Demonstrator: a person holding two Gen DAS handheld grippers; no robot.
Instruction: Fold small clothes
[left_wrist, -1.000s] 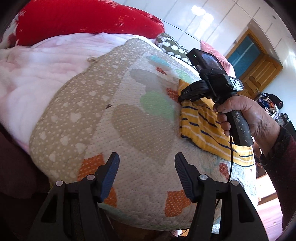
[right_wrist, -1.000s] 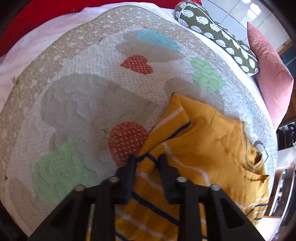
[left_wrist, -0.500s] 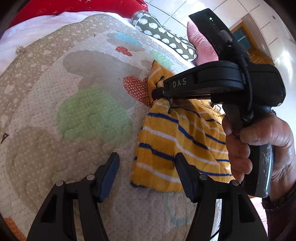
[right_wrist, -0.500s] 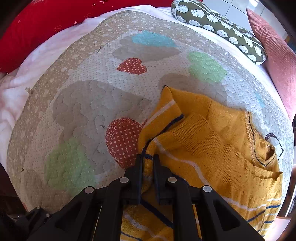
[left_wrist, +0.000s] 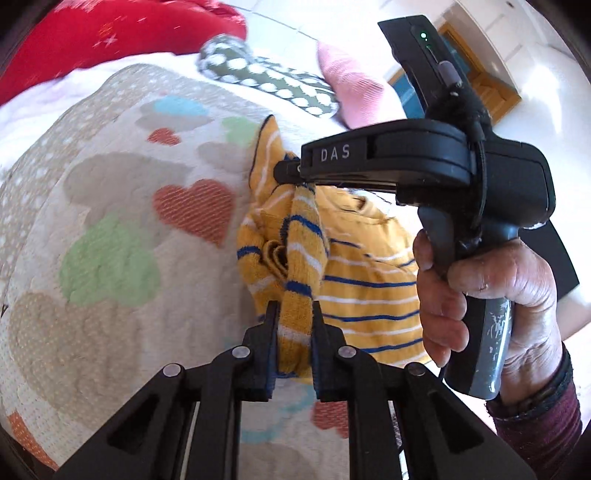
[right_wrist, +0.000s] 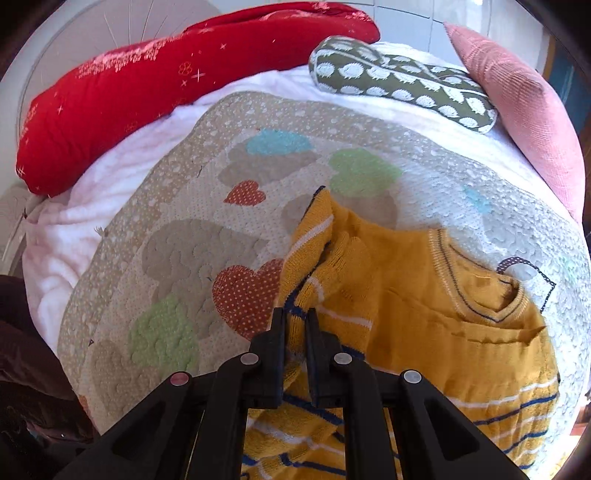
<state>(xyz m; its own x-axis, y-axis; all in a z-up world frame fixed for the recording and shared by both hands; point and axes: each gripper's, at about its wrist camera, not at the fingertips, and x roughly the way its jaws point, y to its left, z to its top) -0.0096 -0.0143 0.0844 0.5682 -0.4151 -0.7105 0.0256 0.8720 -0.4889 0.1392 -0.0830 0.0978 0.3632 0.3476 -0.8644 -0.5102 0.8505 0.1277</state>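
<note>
A small yellow sweater with blue and white stripes lies rumpled on a heart-patterned quilt. In the left wrist view my left gripper is closing its jaws on a lifted, bunched edge of the sweater, and the pads press on the knit. Just beyond, my right gripper, held by a hand, pinches the same raised strip higher up. The right wrist view shows the right gripper shut on the sweater at its striped left edge, with the V-neck collar to the right on the quilt.
A red pillow, a green patterned bolster and a pink cushion line the far side of the bed. White bedding shows at the quilt's left edge. A wooden door stands beyond the bed.
My left gripper moved in over the quilt to the sweater and closed on its lower edge. The right gripper, gripping the sweater's edge, rose and lifted the knit off the quilt.
</note>
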